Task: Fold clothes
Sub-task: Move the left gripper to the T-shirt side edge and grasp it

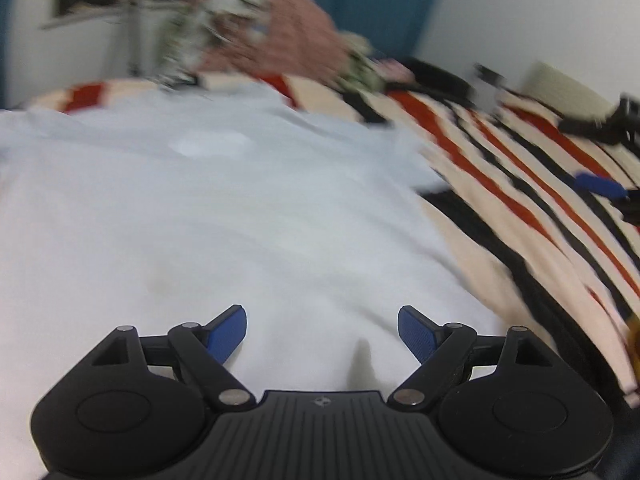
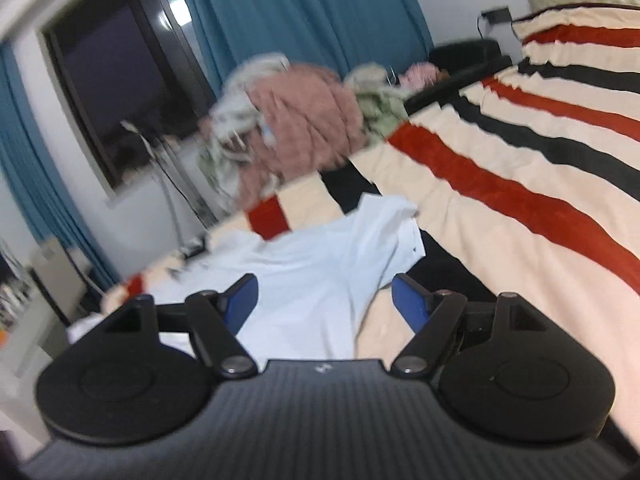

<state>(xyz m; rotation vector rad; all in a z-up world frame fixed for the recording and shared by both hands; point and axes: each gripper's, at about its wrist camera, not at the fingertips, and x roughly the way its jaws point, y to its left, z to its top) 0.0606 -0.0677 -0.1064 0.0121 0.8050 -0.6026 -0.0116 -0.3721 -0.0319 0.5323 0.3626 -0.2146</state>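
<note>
Both the left tool (image 1: 322,330) and right tool (image 2: 324,300) gape empty over the barely folded white shirt (image 1: 208,208); pile of clothes (image 2: 288,128) beyond untouched.

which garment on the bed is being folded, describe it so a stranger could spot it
On the striped blanket, nearer the camera than the heap of pink and green clothes, lies a pale blue garment spread flat. It is the only plain, light-coloured piece, smoothed out rather than crumpled.

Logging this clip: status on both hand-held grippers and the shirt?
Left hand-held gripper open, empty, over white shirt. Right hand-held gripper open, empty. Shirt spread on striped blanket. Clothes pile beyond, not obstructing.
</note>
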